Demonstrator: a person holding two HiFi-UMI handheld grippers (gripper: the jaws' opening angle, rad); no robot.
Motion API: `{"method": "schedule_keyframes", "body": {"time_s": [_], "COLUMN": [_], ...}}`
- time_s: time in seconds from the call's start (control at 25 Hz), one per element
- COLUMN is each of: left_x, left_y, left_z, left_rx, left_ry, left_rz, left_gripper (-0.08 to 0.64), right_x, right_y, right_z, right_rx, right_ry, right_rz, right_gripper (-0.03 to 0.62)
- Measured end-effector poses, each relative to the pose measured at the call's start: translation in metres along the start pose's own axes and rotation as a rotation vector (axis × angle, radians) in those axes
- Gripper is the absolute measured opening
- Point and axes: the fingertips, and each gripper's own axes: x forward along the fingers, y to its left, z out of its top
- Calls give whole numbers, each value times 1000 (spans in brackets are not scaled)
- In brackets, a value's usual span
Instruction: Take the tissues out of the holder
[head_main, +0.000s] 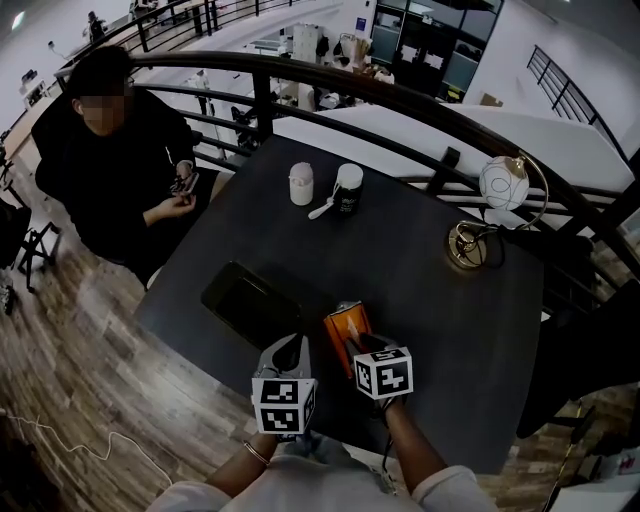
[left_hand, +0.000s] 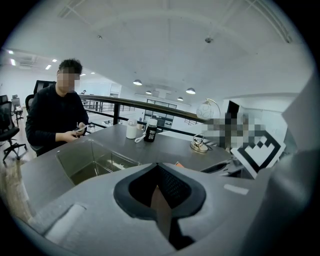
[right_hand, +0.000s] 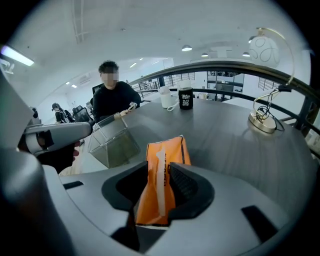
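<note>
- Now the orange tissue pack (head_main: 346, 328) is outside the holder (head_main: 248, 302), just to its right and tilted. Whether the pack's lower end rests on the bench (head_main: 420, 290) is unclear.
- The right tongs (right_hand: 159, 166) are closed on the pack's near end, with a pad against each side. The rest of the pack sticks out past the tips.
- The holder is a clear box lying on the dark bench.
- The left tongs (left_hand: 159, 172) sit at the holder's near right corner. They are drawn narrow, nearly together, with nothing between them. Whether they touch the holder I cannot tell.
- Beyond the holder, well apart from it, a white cup (head_main: 301, 184) and a black cup (head_main: 348, 190) stand side by side. A white spoon (head_main: 322, 209) leans at the black cup.
- Far right of the holder, a globe lamp (head_main: 503, 183) on a brass base stands near the bench's edge.
- Beyond and left of the holder, a person (head_main: 110, 160) in black sits at the bench's corner, hands together.
- A dark railing (head_main: 400, 100) curves past the bench's far side.
</note>
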Motion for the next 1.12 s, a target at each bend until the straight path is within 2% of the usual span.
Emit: {"method": "schedule_keyframes", "body": {"time_s": [0.28, 0.32, 0.4, 0.48, 0.68, 0.84, 1.12], "left_x": [-4, -4, -6, -10, -15, -13, -12], "left_y": [-4, -5, -7, -10, -22, -32, -48], "left_z": [7, 9, 12, 16, 33, 32, 34], "left_rx": [4, 4, 6, 14, 39, 54, 71], "left_ry": [-11, -15, -21, -32, -75, -71, -66], "left_rz": [2, 3, 3, 3, -17, -28, -49], "left_gripper": [-12, -12, -12, -12, -11, -12, -12], "right_x": [-27, -32, -43, -55, -90, -111, -122], "right_y": [-5, -8, -15, -22, -45, -63, -70], "right_z": [26, 30, 34, 36, 41, 34, 21], "right_rx": [32, 37, 49, 62, 101, 135, 171], "right_ry": [-120, -136, -162, -183, -253, -295, -301], "right_rz": [-25, -39, -69, -89, -155, -197, -199], "right_gripper": [118, 103, 35, 22, 8, 8, 6]}}
